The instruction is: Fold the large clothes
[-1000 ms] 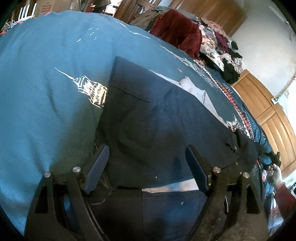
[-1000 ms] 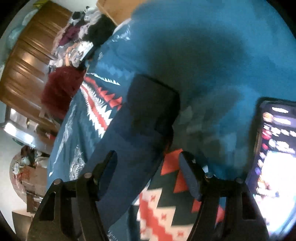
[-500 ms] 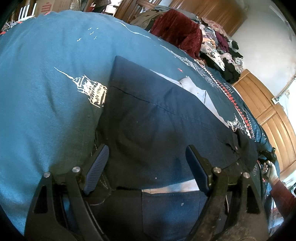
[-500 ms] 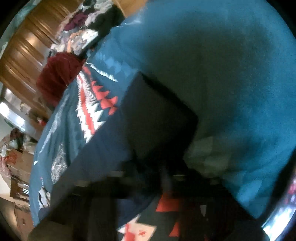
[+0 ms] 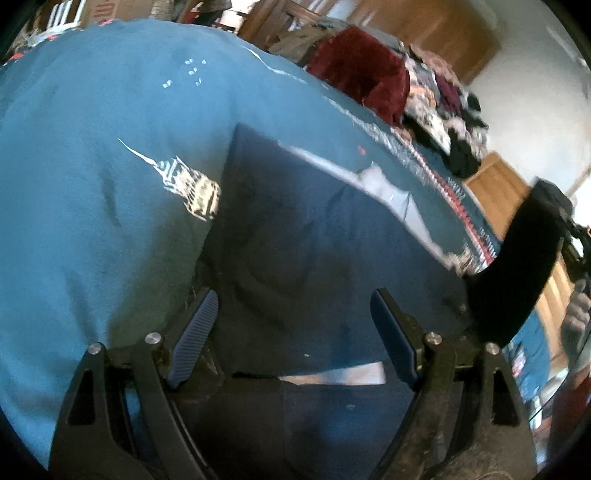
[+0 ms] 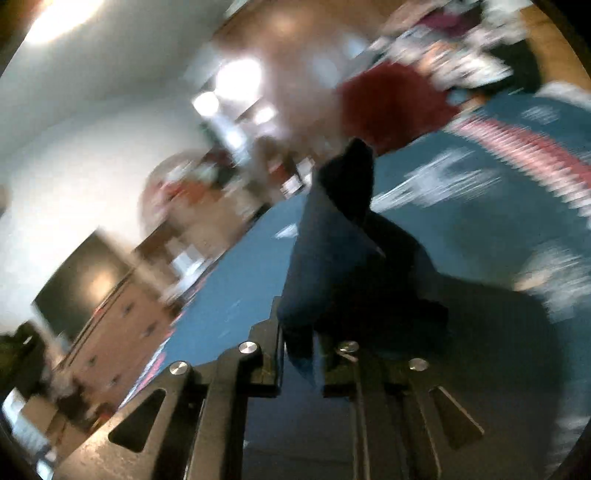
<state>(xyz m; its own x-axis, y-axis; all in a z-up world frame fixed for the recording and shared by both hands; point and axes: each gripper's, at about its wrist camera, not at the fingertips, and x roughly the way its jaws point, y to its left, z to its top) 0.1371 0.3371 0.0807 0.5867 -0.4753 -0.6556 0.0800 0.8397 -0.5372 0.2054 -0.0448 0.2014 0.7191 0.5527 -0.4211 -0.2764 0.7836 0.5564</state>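
A dark navy garment [image 5: 295, 258] lies spread on the teal bedspread [image 5: 92, 184], with a pale lining strip showing at its near and far edges. My left gripper [image 5: 291, 332] hovers open just above its near part, its blue ribbed pads [image 5: 192, 336] apart with cloth below them. At the right of the left wrist view, one end of the garment [image 5: 517, 266] hangs lifted in the air. In the blurred right wrist view, my right gripper [image 6: 299, 354] is shut on a fold of the navy garment [image 6: 325, 266], which rises from between the fingers.
A dark red cloth [image 5: 362, 70] and a heap of mixed clothes [image 5: 443, 122] lie at the bed's far side. Wooden wardrobes [image 5: 436, 29] stand behind. A person's hand [image 5: 576, 314] shows at the right edge. A dresser [image 6: 110, 332] stands beside the bed.
My right gripper has shut on the garment's end and swung it up off the bedspread; its view now tilts toward the room. The left gripper has barely moved.
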